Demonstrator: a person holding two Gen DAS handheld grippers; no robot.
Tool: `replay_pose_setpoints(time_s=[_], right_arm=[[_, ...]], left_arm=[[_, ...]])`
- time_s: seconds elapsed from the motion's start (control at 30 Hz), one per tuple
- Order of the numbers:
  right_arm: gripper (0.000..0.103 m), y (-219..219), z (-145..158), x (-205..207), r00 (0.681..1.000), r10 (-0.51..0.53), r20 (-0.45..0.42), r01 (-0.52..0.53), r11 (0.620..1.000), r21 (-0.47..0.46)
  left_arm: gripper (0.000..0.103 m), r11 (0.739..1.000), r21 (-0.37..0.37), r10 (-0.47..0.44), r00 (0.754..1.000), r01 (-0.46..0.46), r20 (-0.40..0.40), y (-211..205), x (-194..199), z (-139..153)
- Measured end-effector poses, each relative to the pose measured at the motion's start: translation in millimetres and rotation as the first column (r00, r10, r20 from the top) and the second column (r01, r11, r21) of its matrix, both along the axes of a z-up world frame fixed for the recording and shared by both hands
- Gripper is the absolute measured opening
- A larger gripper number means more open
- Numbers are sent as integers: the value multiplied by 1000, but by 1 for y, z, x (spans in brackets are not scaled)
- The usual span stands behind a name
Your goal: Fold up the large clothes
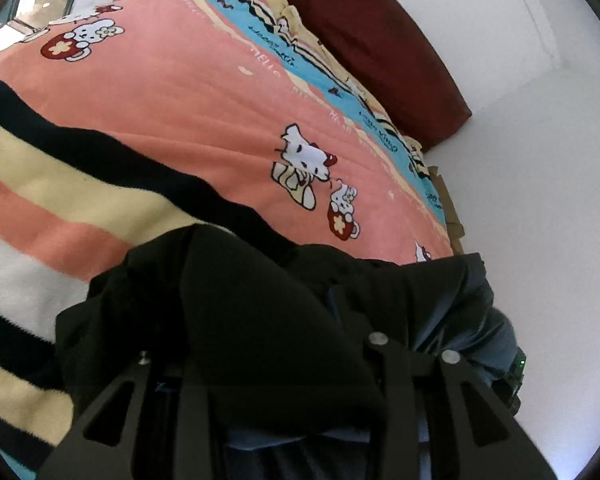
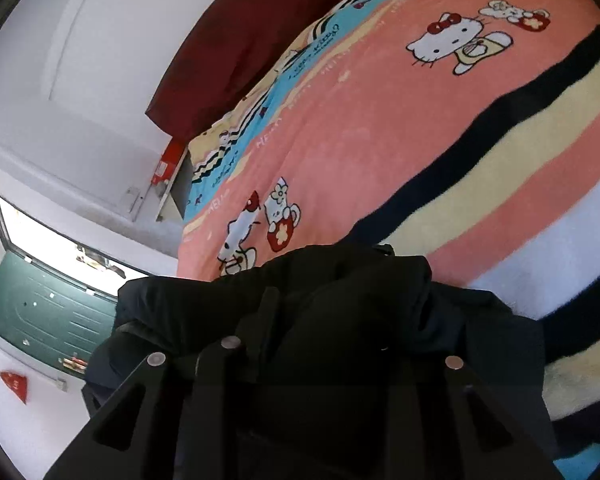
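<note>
A large black garment (image 1: 260,320) is bunched over my left gripper (image 1: 284,364) and hides its fingertips; the jaws look closed on the cloth, and a grey-blue lining (image 1: 472,320) shows at its right. The same black garment (image 2: 340,320) drapes over my right gripper (image 2: 312,360), which also appears shut on it. Both grippers hold it just above the near part of a bed with a pink cartoon-cat blanket (image 1: 188,92), which also shows in the right wrist view (image 2: 380,128).
A striped fleece blanket (image 1: 40,184) lies on the bed's near part, also in the right wrist view (image 2: 540,184). A dark red pillow (image 1: 372,40) lies at the head by a white wall (image 1: 540,160). A green door (image 2: 48,312) stands left.
</note>
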State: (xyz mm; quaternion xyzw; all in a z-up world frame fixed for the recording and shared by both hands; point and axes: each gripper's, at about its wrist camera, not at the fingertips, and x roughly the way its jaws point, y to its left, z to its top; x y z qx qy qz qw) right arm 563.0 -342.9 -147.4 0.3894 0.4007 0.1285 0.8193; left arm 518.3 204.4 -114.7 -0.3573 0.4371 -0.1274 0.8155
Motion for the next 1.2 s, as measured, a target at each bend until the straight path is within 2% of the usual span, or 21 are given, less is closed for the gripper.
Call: replay_pose_setpoints(time_s=[0.03,0.1,0.13,0.2,0.27,0.37,0.43,0.47,0.53,0.6,0.67,0.77,0.87,0.97,1.03,1.07,1.1,1.2], right_arm=[[38,-3,2,-2,1000,1,2,-1,1000,25],[67,-11,9,-7,1000,-6,20,4,995,100],[73,-14,14,-9,999,-14,31,10,993,118],[77,-19,30,-16,998,-30,54,25,996,87],[77,-22,51,-25,995,-39,87,37,999,19],[77,-14,82,-40,988,-32,153,48,994,-101],[77,-2,104,-54,978,-5,210,49,978,-205],[77,8,115,-62,971,19,240,47,964,-263],[77,25,124,-71,960,68,270,24,945,-325],[77,52,128,-76,950,134,283,-9,915,-403],[77,78,124,-76,941,201,273,-53,883,-466],[77,116,103,-67,932,287,222,-128,832,-540],[77,142,84,-47,933,322,162,-164,779,-605],[77,156,73,-14,937,332,106,-191,743,-642],[77,160,66,5,939,336,79,-206,730,-651],[77,160,61,16,940,336,58,-220,730,-647],[77,159,56,26,941,336,33,-238,730,-641],[82,153,32,55,945,321,-62,-285,718,-635]], left_arm=[[35,1000,-18,4,1000,-4,-4,2,-1,4],[41,994,-109,20,1000,-18,16,14,-6,17],[45,988,-154,24,999,-20,29,18,-8,24],[53,968,-250,38,997,-21,65,30,-17,39],[53,966,-256,61,994,-37,88,39,-25,57],[53,993,-110,59,989,-44,133,36,-44,87],[53,997,23,72,983,-77,166,27,-60,103],[53,989,104,83,978,-104,190,21,-68,111],[53,973,190,87,971,-132,224,11,-79,120],[53,963,233,79,967,-137,242,0,-83,124],[53,950,297,26,971,-99,238,-20,-79,123],[53,924,381,-50,980,-28,195,-54,-61,107],[53,897,441,-86,988,20,130,-85,-31,86],[53,819,567,-150,987,87,64,-126,8,63],[53,784,613,-144,989,96,30,-139,32,46],[53,777,621,-135,991,99,12,-141,44,37],[57,781,615,-123,992,109,-19,-140,57,26],[62,804,579,-103,991,131,-82,-135,80,3]])
